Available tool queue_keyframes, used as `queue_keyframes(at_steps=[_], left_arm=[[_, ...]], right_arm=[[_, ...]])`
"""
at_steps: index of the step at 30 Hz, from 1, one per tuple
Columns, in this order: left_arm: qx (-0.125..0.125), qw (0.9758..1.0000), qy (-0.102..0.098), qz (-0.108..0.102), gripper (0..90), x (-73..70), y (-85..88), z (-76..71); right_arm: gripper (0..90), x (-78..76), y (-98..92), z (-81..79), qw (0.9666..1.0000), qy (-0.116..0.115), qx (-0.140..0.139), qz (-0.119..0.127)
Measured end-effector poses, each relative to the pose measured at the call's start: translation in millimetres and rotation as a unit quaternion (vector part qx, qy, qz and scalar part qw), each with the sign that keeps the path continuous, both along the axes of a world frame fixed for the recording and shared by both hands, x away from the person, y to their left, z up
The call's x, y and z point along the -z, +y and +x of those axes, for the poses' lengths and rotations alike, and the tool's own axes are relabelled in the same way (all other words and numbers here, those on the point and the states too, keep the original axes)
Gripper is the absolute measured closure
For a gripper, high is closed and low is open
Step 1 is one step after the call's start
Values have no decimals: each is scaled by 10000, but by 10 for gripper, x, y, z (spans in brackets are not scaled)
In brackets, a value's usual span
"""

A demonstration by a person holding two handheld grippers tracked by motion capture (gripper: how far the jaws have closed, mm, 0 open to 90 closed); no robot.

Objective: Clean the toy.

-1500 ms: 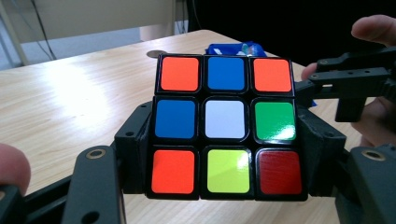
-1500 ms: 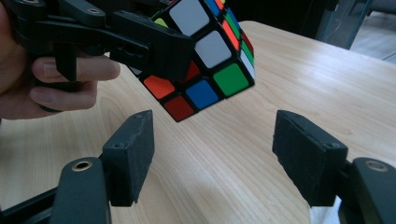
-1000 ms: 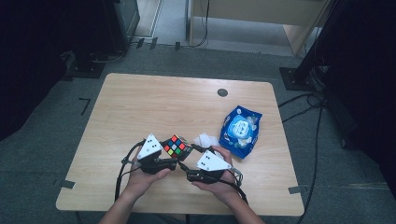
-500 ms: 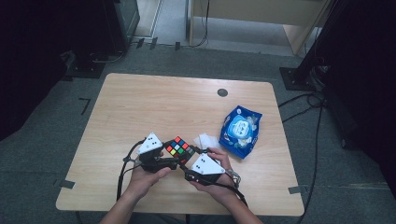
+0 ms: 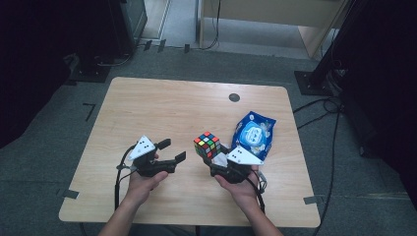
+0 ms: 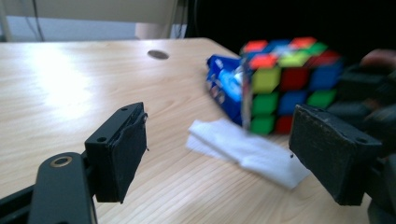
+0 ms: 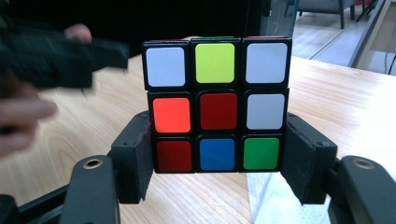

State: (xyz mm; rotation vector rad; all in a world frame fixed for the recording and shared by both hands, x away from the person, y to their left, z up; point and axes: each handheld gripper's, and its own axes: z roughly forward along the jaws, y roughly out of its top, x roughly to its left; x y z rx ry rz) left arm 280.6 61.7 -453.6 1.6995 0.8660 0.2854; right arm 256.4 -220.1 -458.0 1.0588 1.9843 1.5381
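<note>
Left tongs opened, cube — right tongs'

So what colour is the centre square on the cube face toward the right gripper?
Dark red, on the cube; the right gripper view shows it best.

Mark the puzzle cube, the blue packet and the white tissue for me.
puzzle cube (image 7: pixel 217 106), right gripper view, red centre square of the near face.
blue packet (image 5: pixel 254 132), high view, round white label.
white tissue (image 6: pixel 247 151), left gripper view, middle of the folded sheet.
</note>
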Motion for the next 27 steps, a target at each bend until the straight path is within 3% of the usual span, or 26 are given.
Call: queue_keyframes(at_steps=[4, 8, 11, 14, 19, 22, 23, 24, 27], left_arm=[[47, 9993, -26, 358, 197, 117, -102, -3], [189, 9964, -226, 790, 198, 182, -248, -60], [215, 9930, -525, 1034, 202, 184, -326, -123], [175, 9877, -920, 1255, 201, 177, -360, -188], [166, 9816, -1357, 1334, 201, 158, -339, -234], [188, 9801, -1469, 1322, 200, 151, -331, -246], [212, 9779, -1567, 1364, 197, 153, -333, -262], [212, 9779, -1567, 1364, 195, 153, -333, -262], [301, 9727, -1765, 1475, 188, 163, -361, -296]], right_arm=[[351, -97, -39, -9, 9995, 112, -83, 291], [351, -151, -15, -33, 9976, 260, -258, 580], [351, -157, 28, -39, 9961, 410, -449, 638], [351, -158, 77, -44, 9948, 579, -560, 625], [350, -172, 119, -30, 9906, 928, -736, 677], [350, -176, 129, -29, 9892, 1027, -790, 688], [350, -175, 137, -23, 9878, 1118, -830, 704], [350, -175, 137, -23, 9878, 1118, -830, 704], [350, -165, 143, 3, 9850, 1347, -847, 671]])
